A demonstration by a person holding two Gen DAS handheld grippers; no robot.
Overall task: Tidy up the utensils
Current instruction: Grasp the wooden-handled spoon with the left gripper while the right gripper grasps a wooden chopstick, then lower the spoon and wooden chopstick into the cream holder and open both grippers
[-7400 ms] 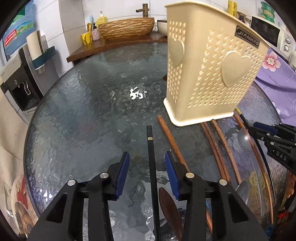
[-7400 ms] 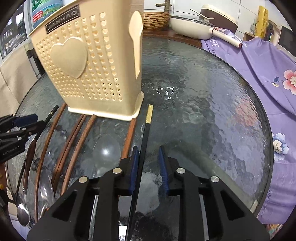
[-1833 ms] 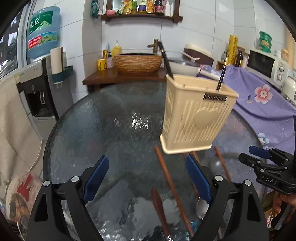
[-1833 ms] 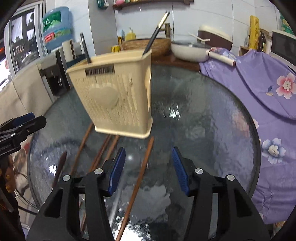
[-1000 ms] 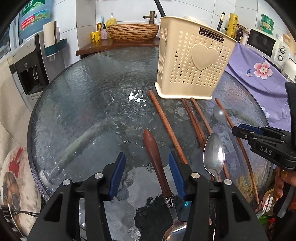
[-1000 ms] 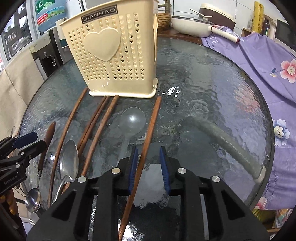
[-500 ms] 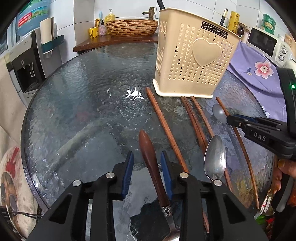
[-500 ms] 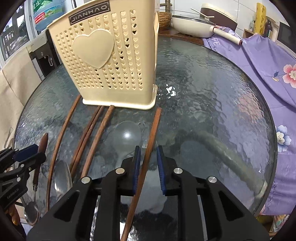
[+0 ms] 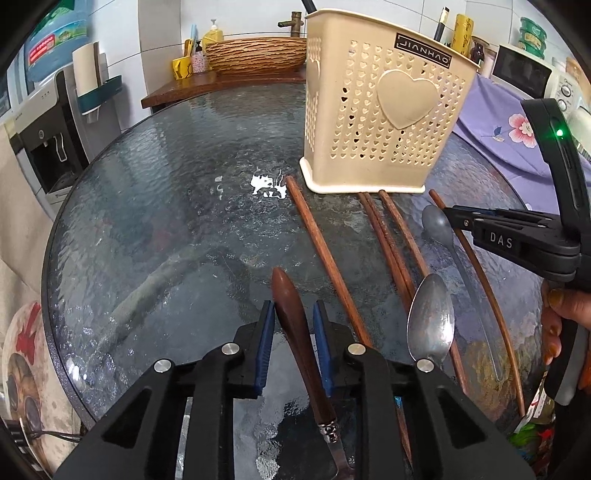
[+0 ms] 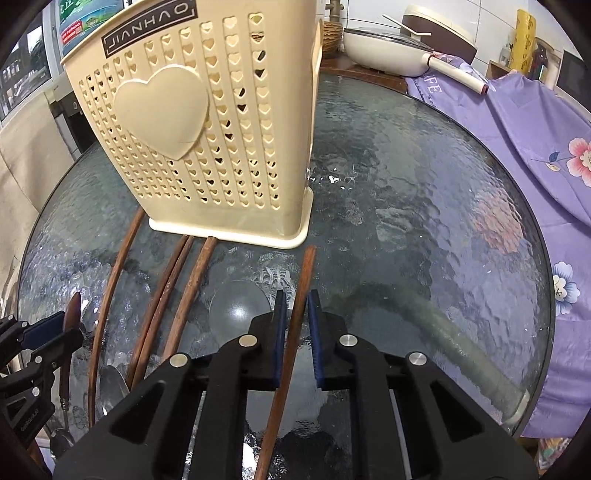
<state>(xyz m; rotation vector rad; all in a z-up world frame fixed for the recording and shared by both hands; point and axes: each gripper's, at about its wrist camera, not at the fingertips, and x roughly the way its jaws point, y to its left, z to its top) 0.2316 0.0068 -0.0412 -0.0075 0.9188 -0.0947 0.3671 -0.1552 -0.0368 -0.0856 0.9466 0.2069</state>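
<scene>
Since half a second ago: both pairs of fingers narrowed further around their utensils; holder and loose utensils unmoved.

Left gripper (image 9: 293, 328): blue-padded fingers (image 9: 266, 334) close on either side of wooden-handled spoon (image 9: 295, 332), a thin gap visible each side; contact cannot be told. Handle lying on table (image 9: 155, 206), rounded end pointing far, metal neck running near between the finger bases.

Right gripper (image 10: 295, 317): fingers (image 10: 279, 325) narrowed around a brown chopstick (image 10: 295, 317), slight gaps both sides; firm clamp cannot be told. Far tip just short of holder's near right corner.

Cream utensil holder (image 10: 207, 122): upright on far part of table, heart-pierced walls, raised heart, "JIANHAO" label. Dark chopstick ends (image 9: 439, 27) projecting above rim.

Loose on table, near side of holder: second brown chopstick (image 9: 321, 254) right of left gripper; pair of chopsticks (image 10: 162, 291) side by side; one more chopstick (image 10: 192, 291) just beside them; long curved chopstick (image 10: 110, 295) further left in right view. Metal spoon (image 9: 430, 321), bowl up. Clear plastic spoon (image 10: 236, 310), bowl just left of right fingers.

Table edge, right: purple floral cloth (image 10: 517, 140).
</scene>
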